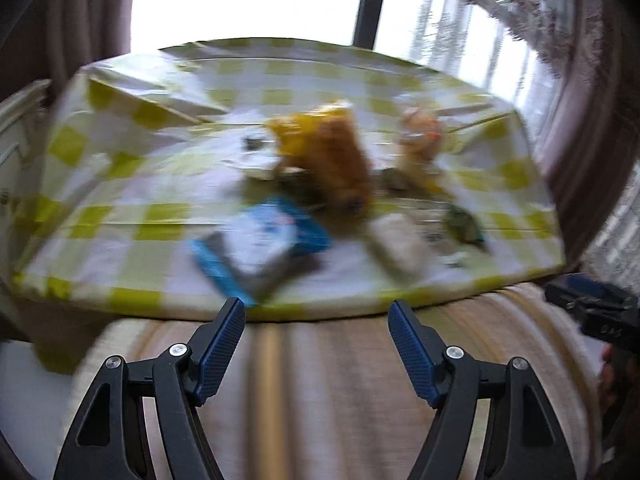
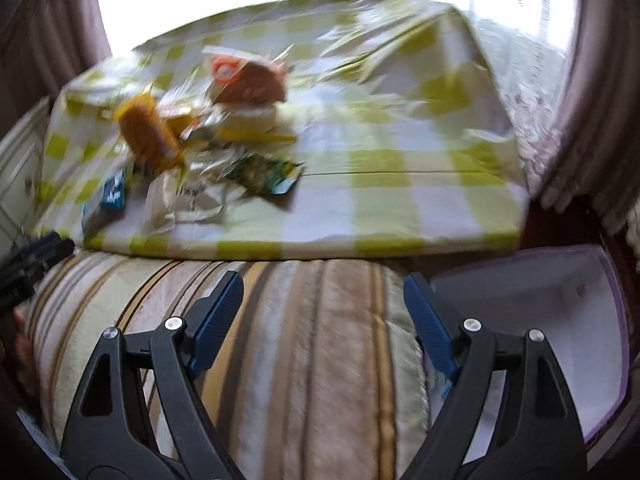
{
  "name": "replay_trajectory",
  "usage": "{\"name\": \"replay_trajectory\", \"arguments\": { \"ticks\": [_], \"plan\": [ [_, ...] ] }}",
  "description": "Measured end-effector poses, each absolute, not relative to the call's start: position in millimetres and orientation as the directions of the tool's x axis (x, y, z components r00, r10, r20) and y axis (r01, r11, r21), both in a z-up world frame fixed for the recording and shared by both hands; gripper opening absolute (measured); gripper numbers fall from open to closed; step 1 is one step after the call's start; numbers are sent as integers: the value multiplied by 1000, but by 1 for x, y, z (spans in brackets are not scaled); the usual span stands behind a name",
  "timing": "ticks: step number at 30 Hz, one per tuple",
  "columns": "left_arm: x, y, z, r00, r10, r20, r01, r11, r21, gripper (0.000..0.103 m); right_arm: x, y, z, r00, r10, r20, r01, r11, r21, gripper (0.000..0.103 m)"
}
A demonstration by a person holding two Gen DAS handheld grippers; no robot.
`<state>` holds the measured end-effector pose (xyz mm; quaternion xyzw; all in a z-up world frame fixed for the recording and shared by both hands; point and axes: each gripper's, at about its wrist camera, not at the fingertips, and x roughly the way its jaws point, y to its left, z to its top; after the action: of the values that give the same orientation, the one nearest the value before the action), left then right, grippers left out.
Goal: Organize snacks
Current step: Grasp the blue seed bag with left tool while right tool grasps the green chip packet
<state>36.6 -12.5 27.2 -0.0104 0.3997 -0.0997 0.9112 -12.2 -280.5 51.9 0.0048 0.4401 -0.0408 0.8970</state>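
Both tools sit at the bottom of their frames with fingers spread wide and nothing between them: the left tool (image 1: 316, 312) and the right tool (image 2: 323, 288) each hang over a striped blanket (image 2: 304, 320) in cream, tan and gold. Beyond the blanket, across the middle of both views, lies the surface (image 1: 120, 216) under a yellow-green and white checked cloth. On it the snacks form a loose heap, blurred in both pictures: a tall orange-yellow bag (image 1: 328, 152) near the centre of the left view, a blue and white packet (image 1: 260, 244) below it toward the near edge, a pale wrapper (image 1: 396, 240) to the right, a small green packet (image 1: 464, 224) further right, and an orange and white pack (image 1: 418, 132) behind. At lower right of the right view, beside the blanket, stands a white bin with a purple rim (image 2: 560, 292), touching neither tool. Bright windows fill the top
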Motion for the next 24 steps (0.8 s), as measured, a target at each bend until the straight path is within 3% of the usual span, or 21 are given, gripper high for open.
{"name": "replay_trajectory", "arguments": {
  "ticks": [8, 18, 24],
  "plan": [
    [73, 0, 14, 588, -170, -791, 209, 976, -55, 79, 32, -262, 42, 586, -103, -804, -11, 991, -135, 84],
    [121, -11, 5, 573, -79, -816, 339, 929, 148, 85, 83, -260, 25, 566, -142, -812, -89, 969, -231, 84],
    [145, -8, -3, 541, -137, -829, 390, 915, 103, 85, 101, -248, 23, 591, -133, -796, -186, 937, -295, 84]
  ]
}}
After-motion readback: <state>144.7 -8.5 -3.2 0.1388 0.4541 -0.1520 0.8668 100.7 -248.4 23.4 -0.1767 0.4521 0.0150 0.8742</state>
